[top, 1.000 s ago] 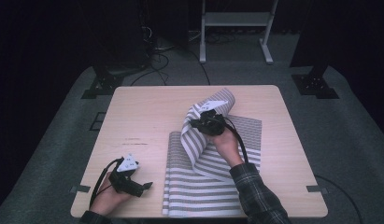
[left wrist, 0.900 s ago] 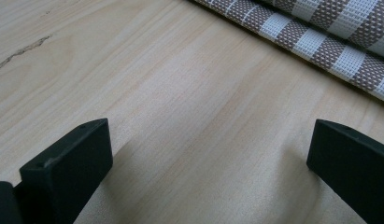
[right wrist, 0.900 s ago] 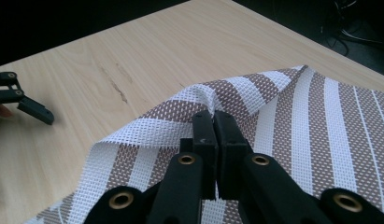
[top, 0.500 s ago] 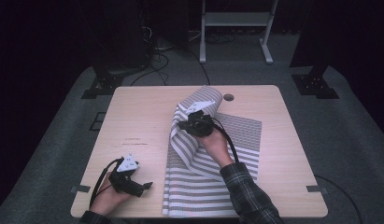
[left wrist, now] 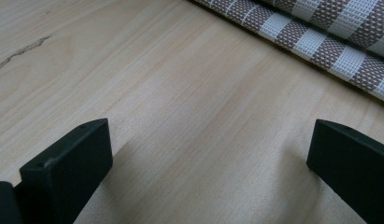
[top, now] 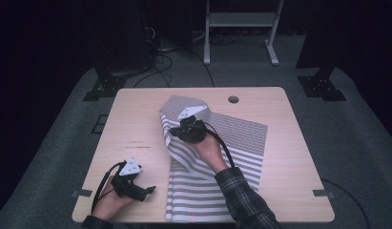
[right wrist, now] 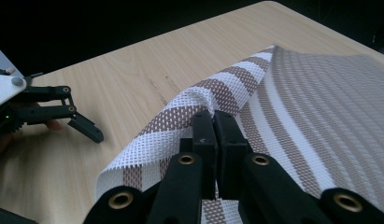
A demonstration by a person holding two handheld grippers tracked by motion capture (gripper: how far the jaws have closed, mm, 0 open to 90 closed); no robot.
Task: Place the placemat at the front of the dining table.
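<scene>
A: What is the right gripper (top: 177,134) doing?

B: Its two black jaws are pressed together on an edge of the striped mat (top: 217,167). In the right gripper view the woven brown-and-white weave bunches up just above the tips of the right gripper (right wrist: 214,122), so it is pinching the cloth.

A: And where does the mat lie?

B: On the wooden table (top: 136,119), across its middle and toward the near edge. The part by the person's right hand (top: 210,149) is lifted and folded over toward the left, showing a paler underside; the rest lies flat, reaching down to the near rim of the table.

A: The left gripper (top: 148,191)?

B: It rests low at the near left corner of the table, held in the left hand (top: 108,202). In the left gripper view its jaws stand spread wide apart with bare wood between them. The mat's striped edge (left wrist: 320,37) runs across the top right of that view, near but not touching.

A: Any containers about?

B: I see no bowl, box or tray on the table. There is a small round hole (top: 233,99) in the tabletop near the far edge, just beyond the mat.
</scene>
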